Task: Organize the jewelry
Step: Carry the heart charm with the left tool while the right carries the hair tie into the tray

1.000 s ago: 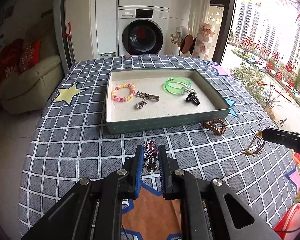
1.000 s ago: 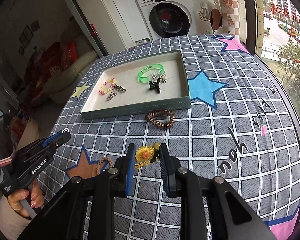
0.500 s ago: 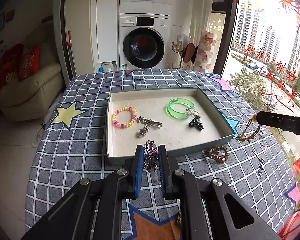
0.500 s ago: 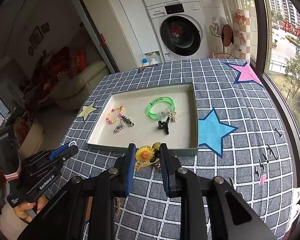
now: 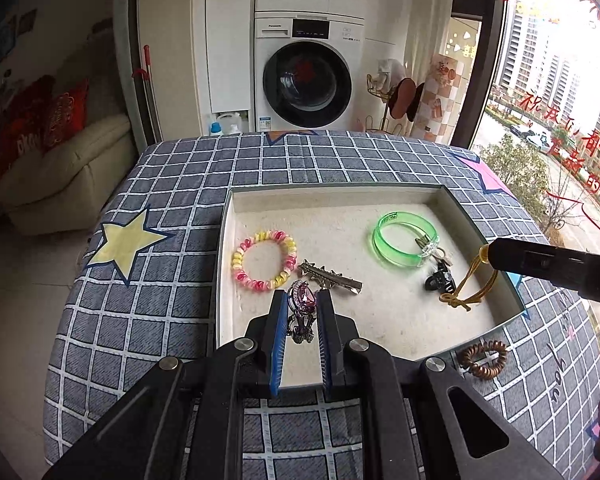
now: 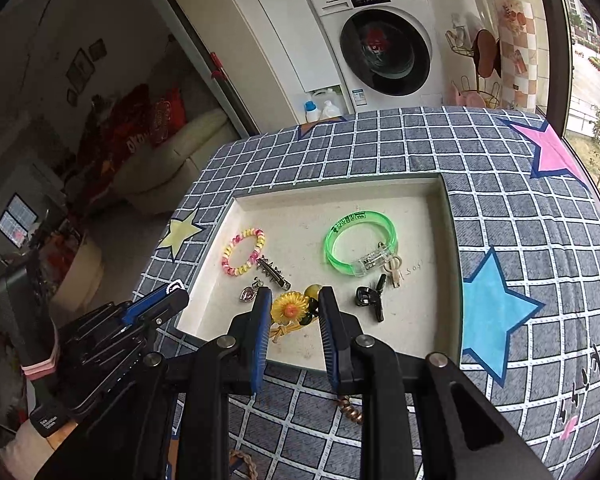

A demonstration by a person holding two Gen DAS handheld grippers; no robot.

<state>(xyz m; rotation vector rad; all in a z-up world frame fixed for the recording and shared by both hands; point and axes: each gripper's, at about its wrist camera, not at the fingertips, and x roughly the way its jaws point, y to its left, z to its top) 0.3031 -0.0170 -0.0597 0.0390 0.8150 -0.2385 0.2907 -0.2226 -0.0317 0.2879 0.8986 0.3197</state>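
Now the left gripper (image 5: 303,307) has its jaws closed on a purple gem pendant (image 5: 302,312), held above the near part of the tray (image 5: 452,200) on the bench (image 5: 172,296). Meanwhile the right gripper (image 6: 291,312) has its jaws pinching a yellow flower hair tie (image 6: 289,309) over the tray's near edge. A coiled brown hair tie (image 5: 483,358) lies on the bench just outside the tray's near right corner.

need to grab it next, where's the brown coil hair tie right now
In the left wrist view the brown coil hair tie lies on the checked tablecloth, just outside the tray's near right corner.
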